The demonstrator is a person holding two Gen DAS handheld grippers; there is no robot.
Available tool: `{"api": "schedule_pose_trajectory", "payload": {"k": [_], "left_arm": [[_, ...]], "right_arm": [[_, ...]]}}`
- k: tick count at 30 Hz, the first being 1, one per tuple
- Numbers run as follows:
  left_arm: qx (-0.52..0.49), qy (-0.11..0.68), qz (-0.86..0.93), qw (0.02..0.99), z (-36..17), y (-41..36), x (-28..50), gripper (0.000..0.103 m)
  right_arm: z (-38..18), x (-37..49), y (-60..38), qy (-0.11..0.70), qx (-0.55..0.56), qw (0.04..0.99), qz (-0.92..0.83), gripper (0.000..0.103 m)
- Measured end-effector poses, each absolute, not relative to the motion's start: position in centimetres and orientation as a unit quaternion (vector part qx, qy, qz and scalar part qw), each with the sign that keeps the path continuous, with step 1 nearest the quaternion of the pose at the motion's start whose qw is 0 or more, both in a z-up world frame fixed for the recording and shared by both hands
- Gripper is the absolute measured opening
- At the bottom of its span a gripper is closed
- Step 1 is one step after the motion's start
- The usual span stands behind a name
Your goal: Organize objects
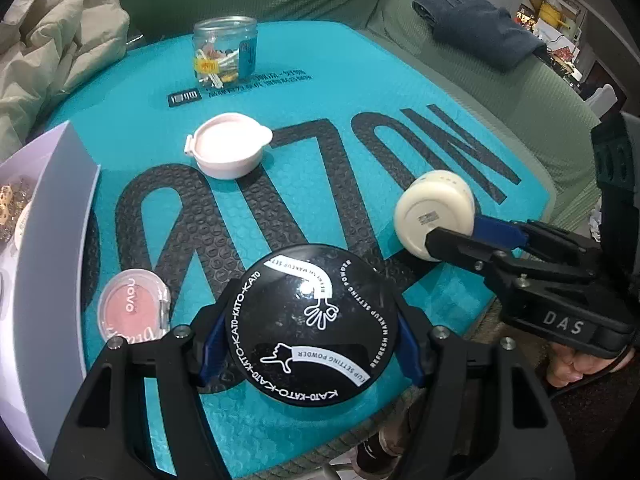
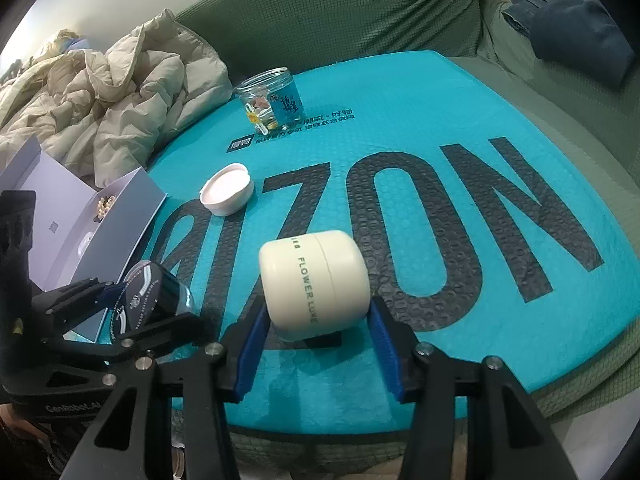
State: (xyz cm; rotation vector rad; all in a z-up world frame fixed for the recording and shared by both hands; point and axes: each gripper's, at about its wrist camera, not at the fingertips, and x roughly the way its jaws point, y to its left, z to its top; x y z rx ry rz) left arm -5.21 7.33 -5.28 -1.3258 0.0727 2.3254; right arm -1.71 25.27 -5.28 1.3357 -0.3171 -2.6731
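A black round KATO powder compact [image 1: 312, 320] sits between the blue pads of my left gripper [image 1: 312, 356], which is shut on its sides just above the teal mat [image 1: 360, 92]. A cream FLOWER jar [image 2: 316, 280] lies on its side between the pads of my right gripper [image 2: 320, 340], shut on it. In the left wrist view the cream jar [image 1: 434, 212] and right gripper [image 1: 456, 236] are at the right. In the right wrist view the left gripper [image 2: 140, 304] and black compact [image 2: 152, 296] are at the lower left.
A pink blush compact [image 1: 134, 308] lies left of the black compact. A white-pink lidded pot [image 1: 228, 148] sits mid-mat, and a clear jar of clips [image 1: 225, 52] stands at the back. An open white box [image 1: 44, 240] stands at the left edge. A beige jacket [image 1: 52, 48] and a dark cloth [image 1: 476, 28] lie on the green sofa.
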Motion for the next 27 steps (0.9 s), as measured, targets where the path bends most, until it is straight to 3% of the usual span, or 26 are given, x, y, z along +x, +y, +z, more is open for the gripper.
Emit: {"api": "schedule_pose_trajectory", "payload": {"k": [22, 27], "left_arm": [[-0.480, 0.002, 0.851, 0.211, -4.3, 4.7, -5.4, 0.066], [-0.484, 0.000, 0.851, 0.206, -4.4, 4.4, -5.5, 0.066]], "right_arm": [[-6.7, -4.2, 21.2, -0.026, 0.450, 0.070, -0.890, 0.052], [-6.3, -3.9, 21.8, -0.050, 0.449, 0.076, -0.889, 0.051]]}}
